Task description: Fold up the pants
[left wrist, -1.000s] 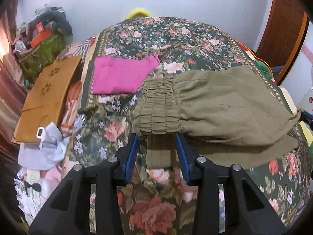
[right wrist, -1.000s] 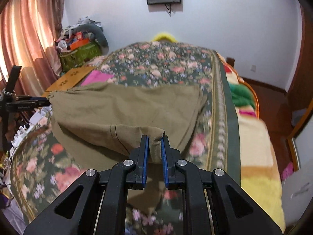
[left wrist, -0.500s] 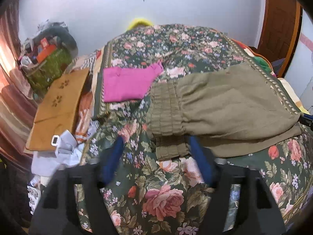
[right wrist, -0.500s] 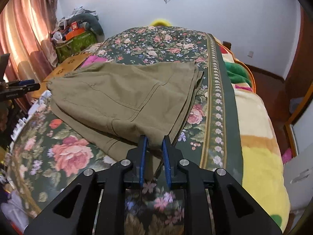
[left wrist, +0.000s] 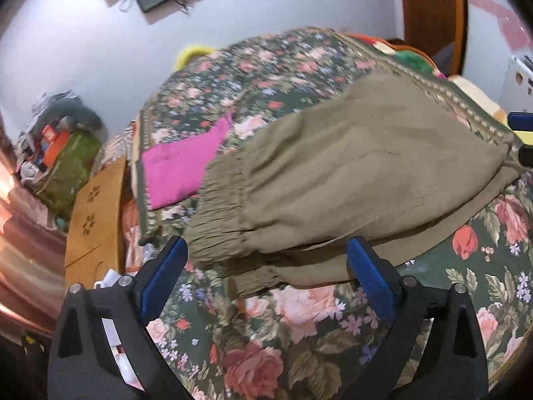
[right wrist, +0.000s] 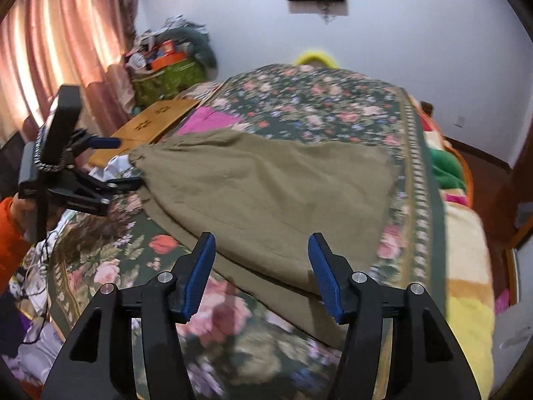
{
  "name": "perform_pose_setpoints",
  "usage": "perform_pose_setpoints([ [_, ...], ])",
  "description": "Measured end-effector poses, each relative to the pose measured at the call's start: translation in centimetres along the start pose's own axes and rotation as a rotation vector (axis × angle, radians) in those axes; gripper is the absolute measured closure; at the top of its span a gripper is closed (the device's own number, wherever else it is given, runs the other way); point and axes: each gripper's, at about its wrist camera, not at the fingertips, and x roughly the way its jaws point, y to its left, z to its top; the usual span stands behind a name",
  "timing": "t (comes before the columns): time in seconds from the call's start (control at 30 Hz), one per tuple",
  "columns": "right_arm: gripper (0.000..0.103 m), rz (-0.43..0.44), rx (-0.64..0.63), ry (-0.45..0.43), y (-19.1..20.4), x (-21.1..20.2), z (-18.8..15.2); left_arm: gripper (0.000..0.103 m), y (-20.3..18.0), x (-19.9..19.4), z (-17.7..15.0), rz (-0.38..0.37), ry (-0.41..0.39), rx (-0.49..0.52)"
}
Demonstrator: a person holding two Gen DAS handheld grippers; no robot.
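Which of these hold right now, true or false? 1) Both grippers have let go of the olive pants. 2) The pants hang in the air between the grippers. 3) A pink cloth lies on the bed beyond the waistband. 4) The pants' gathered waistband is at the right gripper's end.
1) True. The left gripper and the right gripper both have their jaws opening, with no pad pressing on the olive pants.
2) False. The pants lie flat on the floral bedspread, one layer folded over another.
3) True. The pink cloth lies on the bedspread just past the waistband.
4) False. The waistband is at the left gripper's end; the right gripper faces the plain, ungathered end.
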Motion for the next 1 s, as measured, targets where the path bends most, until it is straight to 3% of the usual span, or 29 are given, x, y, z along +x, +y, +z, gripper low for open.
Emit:
perform_pose_setpoints([
  [0.13, 0.049, 0.051, -0.027, 0.049, 2.0, 2.7, 0.3, 0.005, -1.0, 1.7, 0.1, -0.036, 0.038, 0.061],
  [0.3, 0.049, 0.063, -0.095, 0.097, 4.2, 5.2, 0.9, 0.006, -1.5, 1.9, 0.5, -0.042, 0.022, 0.107],
  [0.4, 0.049, 0.054, -0.128, 0.103, 5.2, 6.1, 1.4, 0.014, -1.2, 1.3, 0.9, -0.081, -0.004, 0.106],
  [0.5, 0.053, 0.064, -0.146, 0.105, 5.7, 6.6, 2.0, 0.026, -1.2, 0.9, 1.2, -0.121, -0.018, 0.118],
  [0.57, 0.074, 0.059, -0.168, 0.106, 6.2, 7.0, 2.3, 0.035, -1.4, 0.9, 1.2, -0.134, -0.023, 0.131],
  [0.6, 0.078, 0.055, -0.180, 0.105, 6.5, 7.1, 2.4, 0.038, -1.6, 0.9, 1.1, -0.133, -0.024, 0.142],
  [0.67, 0.092, 0.060, -0.192, 0.101, 6.8, 7.2, 2.5, 0.058, -1.8, 1.3, 1.0, -0.133, 0.006, 0.146],
  [0.8, 0.096, 0.038, -0.220, 0.079, 7.7, 6.7, 2.3, 0.087, -1.5, 1.8, 0.5, -0.129, 0.019, 0.117],
  [1.0, 0.098, 0.022, -0.217, 0.051, 8.2, 5.6, 2.0, 0.096, -1.5, 0.6, 0.0, -0.137, -0.019, 0.107],
])
